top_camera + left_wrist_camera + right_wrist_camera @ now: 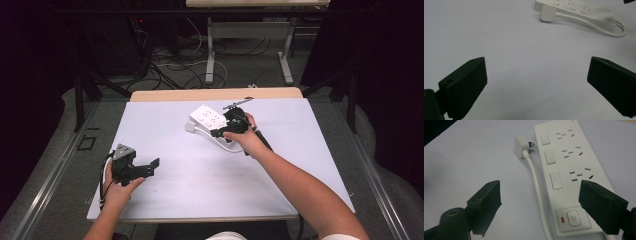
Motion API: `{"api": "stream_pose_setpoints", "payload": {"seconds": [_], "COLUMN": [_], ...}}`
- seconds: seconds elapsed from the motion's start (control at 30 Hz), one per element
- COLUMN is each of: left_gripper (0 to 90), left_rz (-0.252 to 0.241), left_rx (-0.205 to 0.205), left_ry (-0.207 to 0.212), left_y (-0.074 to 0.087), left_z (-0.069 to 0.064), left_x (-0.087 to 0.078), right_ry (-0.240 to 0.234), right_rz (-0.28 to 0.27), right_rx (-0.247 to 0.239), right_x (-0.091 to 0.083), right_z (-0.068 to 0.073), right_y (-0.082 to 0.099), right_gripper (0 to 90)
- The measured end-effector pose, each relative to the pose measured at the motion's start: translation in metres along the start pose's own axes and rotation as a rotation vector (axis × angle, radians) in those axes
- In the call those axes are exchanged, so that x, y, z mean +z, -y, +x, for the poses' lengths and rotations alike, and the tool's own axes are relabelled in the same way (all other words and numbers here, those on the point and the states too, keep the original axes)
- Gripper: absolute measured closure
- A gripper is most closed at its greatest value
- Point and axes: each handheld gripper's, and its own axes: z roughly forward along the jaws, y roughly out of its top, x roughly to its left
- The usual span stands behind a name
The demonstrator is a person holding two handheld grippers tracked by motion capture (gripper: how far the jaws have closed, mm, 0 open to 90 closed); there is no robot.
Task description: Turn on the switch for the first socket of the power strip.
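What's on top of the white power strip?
The power strip carries three socket sets, three switches and a power button on top. The right gripper hangs over it, one jaw covering its edge.

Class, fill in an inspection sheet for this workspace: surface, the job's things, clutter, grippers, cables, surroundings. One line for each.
Surface: white sheet over a wooden table; no marks or spills seen.
Job's things: white power strip lying flat, three sockets with switches and a main button; its plug lies unplugged beside it.
Clutter: nothing seen.
Grippers: right gripper open above the strip's button end, gripping nothing; left gripper open over the bare sheet, apart from the strip.
Cables: the strip's white cord runs alongside it to the plug; a black cable trails from the left gripper.
Surroundings: grey floor with loose wires, another table's legs behind.
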Motion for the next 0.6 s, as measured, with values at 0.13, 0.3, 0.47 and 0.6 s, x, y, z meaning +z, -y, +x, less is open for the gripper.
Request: {"api": "stream_pose_setpoints", "payload": {"seconds": [0.13,0.3,0.47,0.6], "left_gripper": [2.5,2.5,2.5,2.5], "left_rz": [-0.001,0.0,0.001,-0.002], "left_rx": [0.0,0.002,0.001,0.003], "left_ry": [0.001,0.001,0.001,0.0], "left_y": [0.0,0.0,0.0,0.0], "left_z": [0.0,0.0,0.0,0.0], "left_x": [0.0,-0.001,-0.001,-0.001], "right_ry": [0.019,0.032,0.044,0.055], "right_rz": [-0.011,-0.019,-0.022,-0.022], "right_rx": [0.014,-0.004,0.005,-0.014], "right_x": [-0.006,-0.012,-0.017,-0.021], "right_z": [0.004,0.005,0.006,0.006], "right_y": [0.0,0.002,0.004,0.007], "right_gripper": [15.1,13.1,10.4,8.3]}}
